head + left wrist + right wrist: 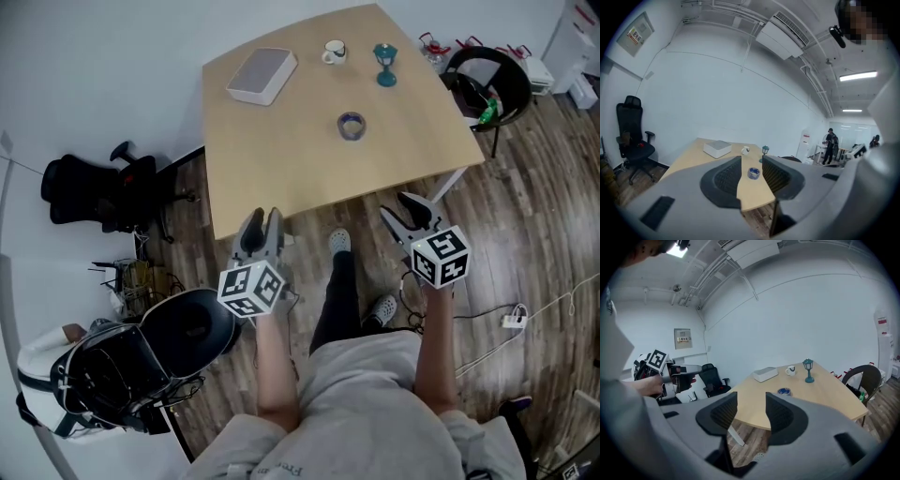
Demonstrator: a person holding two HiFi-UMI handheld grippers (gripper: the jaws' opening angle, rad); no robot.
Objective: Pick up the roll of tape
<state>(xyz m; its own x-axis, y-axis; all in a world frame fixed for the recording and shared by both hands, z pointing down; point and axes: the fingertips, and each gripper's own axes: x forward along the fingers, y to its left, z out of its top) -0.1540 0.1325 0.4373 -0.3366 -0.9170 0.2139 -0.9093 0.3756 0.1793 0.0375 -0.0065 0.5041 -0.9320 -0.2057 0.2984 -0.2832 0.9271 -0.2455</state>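
Small blue roll of tape [352,125] flat near middle of pale wooden tabletop [272,159]. Left gripper [263,215] and right gripper [394,204] both spread wide, empty (short of near edge). Advance one, straddle roll, close.

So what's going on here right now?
A person stands short of the table, a gripper in each hand. The left gripper and right gripper are both open and empty, pointed toward the table. The tape lies untouched near the table's middle, with a box, mug and lamp beyond it.
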